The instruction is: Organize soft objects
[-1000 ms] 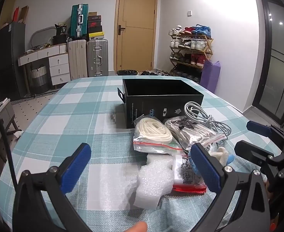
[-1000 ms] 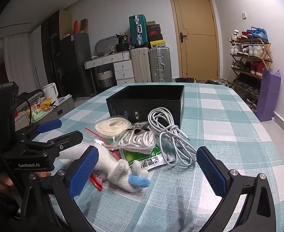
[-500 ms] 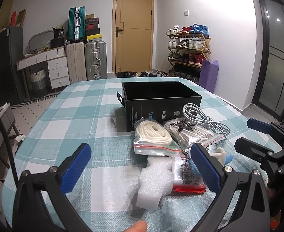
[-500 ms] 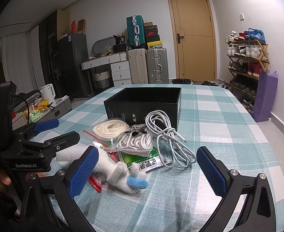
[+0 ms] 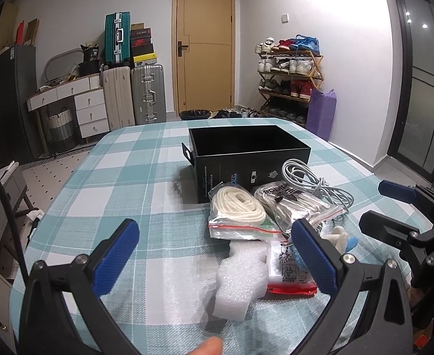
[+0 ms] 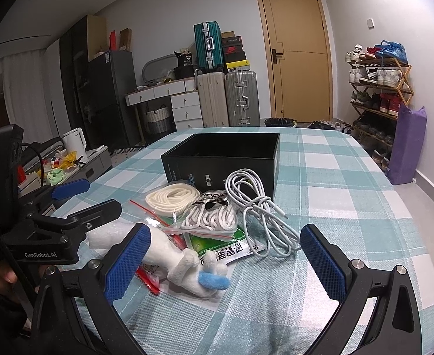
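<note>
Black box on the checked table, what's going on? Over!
Left gripper open, right gripper open, both holding nothing. Open black box looks empty. White foam block, bagged cream laces, white cable lie beside it. Nothing blocking.

Suitcases (image 5: 134,88) stand beside a yellow door (image 5: 206,44); shoe rack (image 5: 289,77) right.

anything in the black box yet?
Nothing visible. The black box is open-topped and what shows of its inner walls, in both wrist views, is bare and dark. Its floor is hidden behind the near wall, so a flat item there cannot be ruled out.
</note>
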`<state>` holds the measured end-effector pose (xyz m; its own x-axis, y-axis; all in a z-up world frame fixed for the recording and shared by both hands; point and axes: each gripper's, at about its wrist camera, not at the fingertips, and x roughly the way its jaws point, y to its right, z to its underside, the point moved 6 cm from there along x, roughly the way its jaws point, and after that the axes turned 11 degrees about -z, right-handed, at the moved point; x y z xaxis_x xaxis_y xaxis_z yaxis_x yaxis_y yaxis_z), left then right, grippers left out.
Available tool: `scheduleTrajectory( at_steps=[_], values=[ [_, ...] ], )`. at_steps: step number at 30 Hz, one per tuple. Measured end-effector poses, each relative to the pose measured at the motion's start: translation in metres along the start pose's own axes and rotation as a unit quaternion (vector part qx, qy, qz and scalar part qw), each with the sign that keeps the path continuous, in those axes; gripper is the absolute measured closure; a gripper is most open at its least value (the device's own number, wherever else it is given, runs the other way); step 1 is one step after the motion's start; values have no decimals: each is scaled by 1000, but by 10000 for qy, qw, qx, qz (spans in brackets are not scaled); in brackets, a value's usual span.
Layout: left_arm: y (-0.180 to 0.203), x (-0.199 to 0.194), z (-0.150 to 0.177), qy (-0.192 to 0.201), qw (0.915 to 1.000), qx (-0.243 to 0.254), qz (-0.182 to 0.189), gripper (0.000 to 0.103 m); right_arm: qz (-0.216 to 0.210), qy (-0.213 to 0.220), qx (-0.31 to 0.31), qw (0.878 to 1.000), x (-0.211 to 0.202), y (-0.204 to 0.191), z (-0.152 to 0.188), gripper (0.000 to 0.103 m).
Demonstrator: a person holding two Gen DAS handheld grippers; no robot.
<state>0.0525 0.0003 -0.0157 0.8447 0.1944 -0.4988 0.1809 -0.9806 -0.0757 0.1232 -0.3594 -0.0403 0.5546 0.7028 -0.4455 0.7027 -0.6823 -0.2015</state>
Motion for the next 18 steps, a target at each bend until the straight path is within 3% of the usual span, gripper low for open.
scheduleTrajectory(
  at_steps=[8,18],
  values=[
    [-1,1,1,-31,10000,43,-6,0,-124,-103,47,9999,3,-5,0,0],
    [-5,8,5,-182,9998,44,61,0,138,-349,214,9991,9,5,1,0]
  ],
)
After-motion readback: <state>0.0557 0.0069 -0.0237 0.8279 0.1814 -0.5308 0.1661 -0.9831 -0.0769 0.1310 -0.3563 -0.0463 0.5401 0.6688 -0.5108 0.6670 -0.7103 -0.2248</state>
